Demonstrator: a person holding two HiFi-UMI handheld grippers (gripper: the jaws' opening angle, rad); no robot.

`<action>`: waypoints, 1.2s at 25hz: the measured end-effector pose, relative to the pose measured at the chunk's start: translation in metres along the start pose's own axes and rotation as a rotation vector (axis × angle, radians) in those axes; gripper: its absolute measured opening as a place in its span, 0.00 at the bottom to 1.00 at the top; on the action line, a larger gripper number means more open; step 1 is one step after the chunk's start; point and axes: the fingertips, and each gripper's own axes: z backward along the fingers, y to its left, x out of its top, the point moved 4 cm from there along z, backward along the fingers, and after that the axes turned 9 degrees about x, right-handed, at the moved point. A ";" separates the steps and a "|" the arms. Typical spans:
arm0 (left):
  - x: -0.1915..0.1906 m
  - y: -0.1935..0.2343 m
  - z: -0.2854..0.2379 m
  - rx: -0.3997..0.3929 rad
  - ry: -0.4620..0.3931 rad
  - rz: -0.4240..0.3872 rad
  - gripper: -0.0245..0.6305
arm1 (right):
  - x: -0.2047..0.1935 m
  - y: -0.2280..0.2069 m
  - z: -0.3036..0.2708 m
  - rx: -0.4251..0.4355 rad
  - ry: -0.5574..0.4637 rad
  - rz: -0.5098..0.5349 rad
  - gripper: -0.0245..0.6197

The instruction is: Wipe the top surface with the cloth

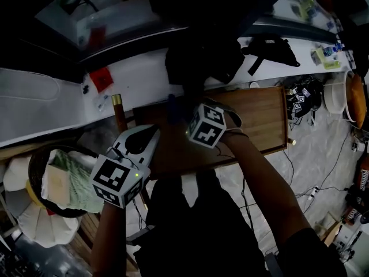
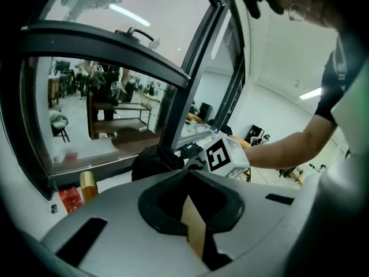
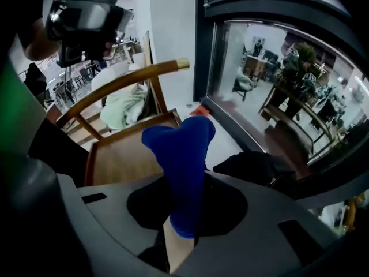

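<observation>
A blue cloth [image 3: 183, 154] stands up from my right gripper [image 3: 184, 227], whose jaws are shut on its lower end. Beyond it lies the wooden top surface [image 3: 124, 154], also seen in the head view as a brown board [image 1: 259, 117]. In that view my right gripper [image 1: 181, 113] hovers over the board's left part, with a bit of the blue cloth [image 1: 172, 104] showing at its tip. My left gripper [image 1: 149, 138] hangs at the board's near-left edge. In the left gripper view its jaws [image 2: 193, 215] are shut with nothing between them, pointing at the right gripper's marker cube [image 2: 223, 154].
A black bag [image 1: 202, 59] lies on the white ledge behind the board, by the window frame [image 2: 173, 97]. A wooden rail with a brass tip [image 1: 117, 101] rises at the board's left. A basket [image 1: 37, 160] with a pale green cloth [image 1: 72, 183] stands lower left. Cables cross the floor at right.
</observation>
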 end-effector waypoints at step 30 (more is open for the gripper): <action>-0.020 -0.032 0.015 -0.056 0.032 -0.038 0.05 | -0.061 0.067 -0.042 0.111 0.144 -0.015 0.18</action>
